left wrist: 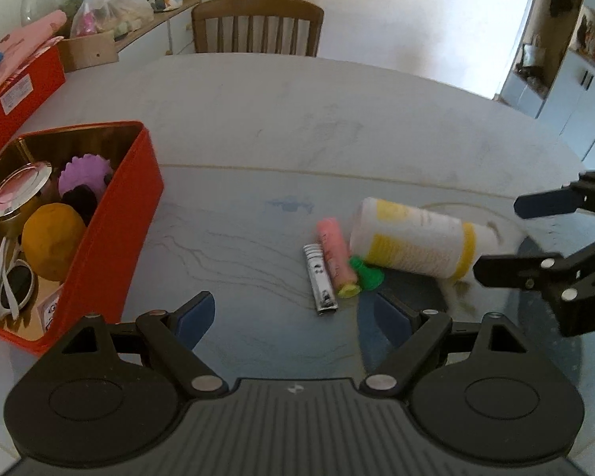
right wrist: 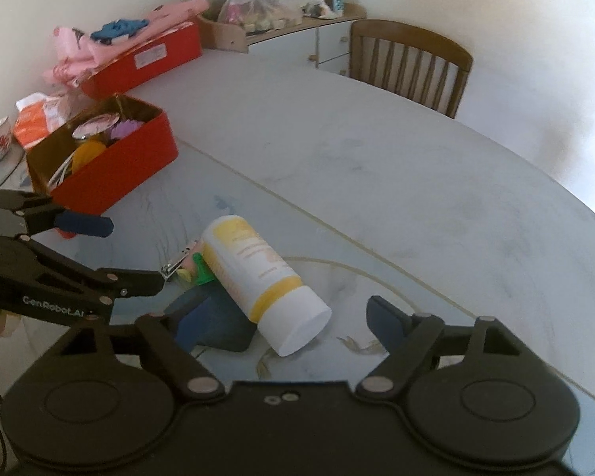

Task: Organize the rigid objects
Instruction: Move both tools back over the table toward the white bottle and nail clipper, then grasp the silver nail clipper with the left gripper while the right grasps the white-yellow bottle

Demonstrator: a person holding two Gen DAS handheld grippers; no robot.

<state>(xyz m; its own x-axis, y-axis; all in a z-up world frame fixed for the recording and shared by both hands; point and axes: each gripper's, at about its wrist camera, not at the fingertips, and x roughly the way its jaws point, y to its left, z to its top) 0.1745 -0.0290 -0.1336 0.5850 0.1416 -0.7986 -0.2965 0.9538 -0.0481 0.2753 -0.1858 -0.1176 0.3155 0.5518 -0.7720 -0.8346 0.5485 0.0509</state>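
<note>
A white and yellow bottle (left wrist: 416,244) lies on its side on the table; it also shows in the right wrist view (right wrist: 258,277). Beside it lie a pink tube (left wrist: 335,256), a silver nail clipper (left wrist: 319,279) and a small green piece (left wrist: 367,273). My left gripper (left wrist: 293,317) is open and empty, just short of the clipper. My right gripper (right wrist: 281,317) is open, its jaws either side of the bottle's white cap end; it also shows in the left wrist view (left wrist: 503,238).
An open red tin (left wrist: 111,230) at the left holds a jar, a purple piece, a yellow ball and white sunglasses. A second red box (right wrist: 146,59) with pink cloth sits behind it. A wooden chair (left wrist: 258,27) stands at the far edge.
</note>
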